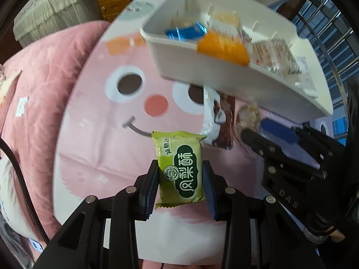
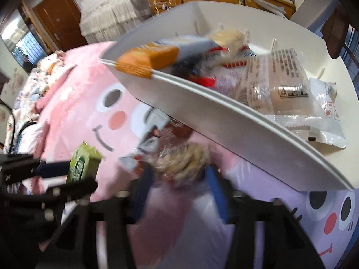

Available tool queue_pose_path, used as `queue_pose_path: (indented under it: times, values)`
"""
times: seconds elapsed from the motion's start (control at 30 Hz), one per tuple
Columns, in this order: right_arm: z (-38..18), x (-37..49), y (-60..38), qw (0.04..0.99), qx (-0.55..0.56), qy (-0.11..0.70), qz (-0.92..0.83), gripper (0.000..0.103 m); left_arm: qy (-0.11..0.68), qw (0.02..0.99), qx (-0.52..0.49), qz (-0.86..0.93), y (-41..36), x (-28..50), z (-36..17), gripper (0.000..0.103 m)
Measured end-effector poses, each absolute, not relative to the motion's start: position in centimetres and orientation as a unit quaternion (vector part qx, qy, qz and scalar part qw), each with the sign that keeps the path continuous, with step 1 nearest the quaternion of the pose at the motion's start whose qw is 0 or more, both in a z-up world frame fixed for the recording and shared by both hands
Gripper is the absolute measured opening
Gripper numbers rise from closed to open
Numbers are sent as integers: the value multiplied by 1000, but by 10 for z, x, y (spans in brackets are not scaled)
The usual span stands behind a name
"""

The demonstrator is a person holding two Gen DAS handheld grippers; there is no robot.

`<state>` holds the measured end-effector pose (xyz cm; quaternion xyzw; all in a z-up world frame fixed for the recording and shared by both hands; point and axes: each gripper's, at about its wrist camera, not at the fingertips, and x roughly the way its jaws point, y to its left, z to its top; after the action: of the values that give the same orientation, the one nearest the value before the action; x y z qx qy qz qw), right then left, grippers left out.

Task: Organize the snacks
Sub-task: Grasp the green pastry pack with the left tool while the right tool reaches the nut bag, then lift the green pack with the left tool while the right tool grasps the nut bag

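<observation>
Jaws on green snack, white bin beyond

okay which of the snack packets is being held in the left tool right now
The green packet, clamped upright between the left tool pads. The blue and orange packets lie in the white tray.

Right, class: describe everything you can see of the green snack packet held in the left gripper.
The green snack packet is a small pillow-shaped pouch of glossy, plastic-looking film, yellow-green with a dark green label bearing white Chinese characters and a round logo. Both ends have crimped, serrated seals. It stands roughly upright, tilted slightly, clamped at its sides by the blue pads of the left gripper and lifted above the pink cartoon-face cloth. Only the pads appear to touch it.
</observation>
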<state>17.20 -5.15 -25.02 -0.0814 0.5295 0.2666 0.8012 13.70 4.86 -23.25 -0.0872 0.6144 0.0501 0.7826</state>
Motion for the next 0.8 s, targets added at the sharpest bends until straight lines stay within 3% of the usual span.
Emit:
queue_pose_path:
  times: [0.03,0.1,0.37,0.6,0.67,0.73,0.8]
  values:
    - [-248,170,-51,800,-85,529,270,8,610,787,-85,50,51,137,-226,35]
    - [-255,170,-51,787,-82,553,260,0,602,792,-80,51,58,138,-216,35]
    - [-274,174,-89,757,62,607,234,1,570,817,-66,49,82,139,-181,35]
    - [-280,176,-111,736,145,632,193,5,565,823,-60,25,96,140,-175,35]
    - [-280,177,-110,733,160,635,185,12,562,825,-52,7,100,144,-173,35]
    - [-279,176,-111,731,175,636,174,33,558,829,-39,-11,104,148,-172,35]
    - [-278,175,-104,730,185,639,155,43,554,832,-25,-29,107,152,-169,35]
